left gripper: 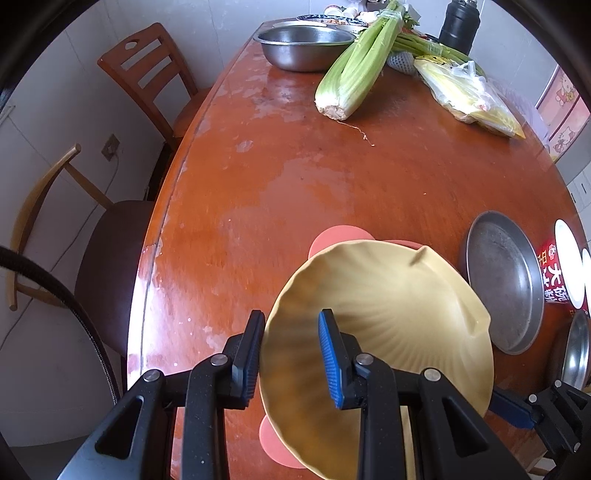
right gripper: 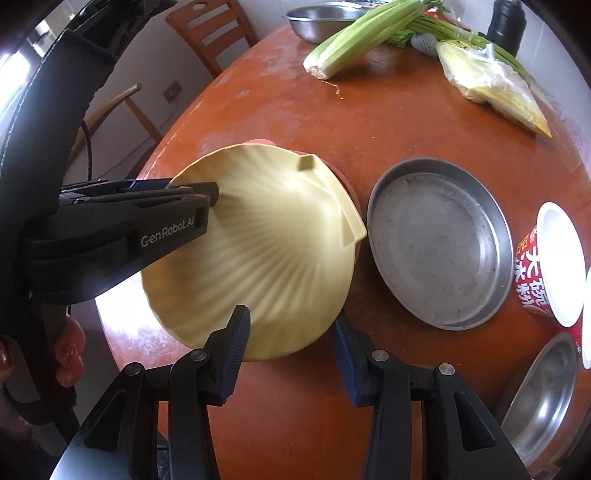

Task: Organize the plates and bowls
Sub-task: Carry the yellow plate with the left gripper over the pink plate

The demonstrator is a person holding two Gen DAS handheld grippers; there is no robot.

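At nine o'clock in the right wrist view, the left gripper comes in from the side and pinches the rim of the yellow shell-shaped plate, one finger above and one below. The left wrist view shows the same: its fingers straddle the plate's near edge. The plate fills the middle of both views, tilted, above a pink mat that peeks out at its twelve o'clock side on the reddish table. At six o'clock the right gripper grips the plate's near rim, one pad inside, the other underneath. Just beside the plate, at three o'clock, sits a round metal pan. Farther right stand a red noodle cup and, at five o'clock, a steel bowl. At twelve o'clock, well apart, lie celery and a steel basin.
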